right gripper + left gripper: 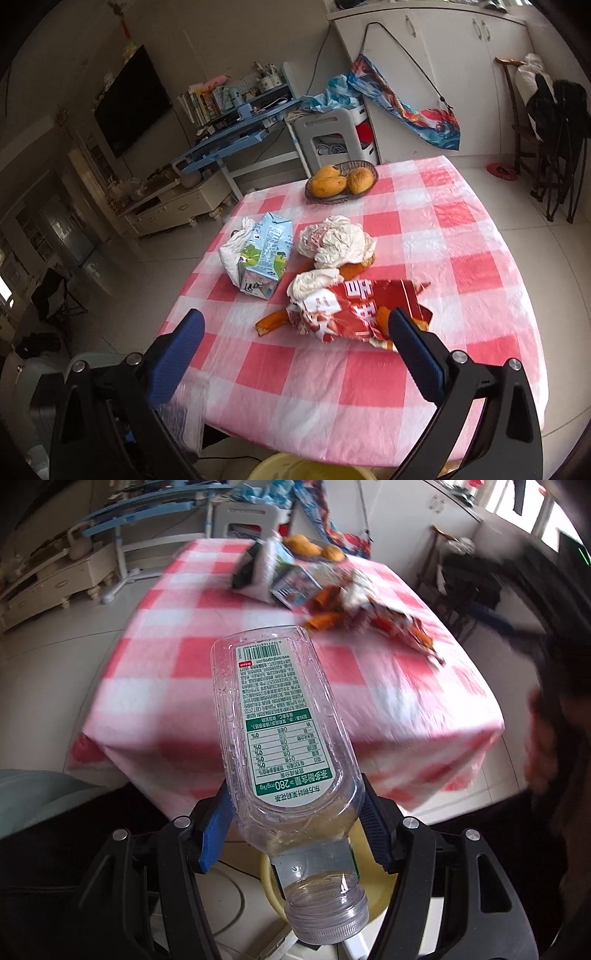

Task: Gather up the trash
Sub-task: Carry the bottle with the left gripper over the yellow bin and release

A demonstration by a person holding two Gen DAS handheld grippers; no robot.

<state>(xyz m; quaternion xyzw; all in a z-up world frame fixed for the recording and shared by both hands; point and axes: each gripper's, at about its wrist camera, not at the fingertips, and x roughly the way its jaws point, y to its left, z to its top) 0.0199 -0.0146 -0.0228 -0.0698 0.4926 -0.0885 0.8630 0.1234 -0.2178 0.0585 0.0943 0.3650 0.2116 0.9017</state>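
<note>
The left gripper [295, 814] has its jaws clamped on an empty clear plastic bottle [284, 746], gripped at the shoulder, neck and cap hanging down toward the camera, base pointing out over the near edge of the counter [155, 657]. Directly below the cap a yellow bin [376, 890] shows, so the step in hand looks like dropping the bottle into it.

To do it well, bring the bottle fully over the bin's mouth before letting go; only part of the rim shows, so the centring cannot be told. With the cap already lowest, the bottle should fall neck first if the jaws part cleanly. Keep it low over the bin so that a light bottle does not bounce out.

The right gripper [295, 332] hangs with jaws wide and empty over the near part of the counter, facing the remaining trash: a torn red wrapper [354, 310], crumpled tissues [336, 240] and a milk carton [264, 254]. The fruit basket [341, 179] at the far edge is probably no trash and should stay.
</note>
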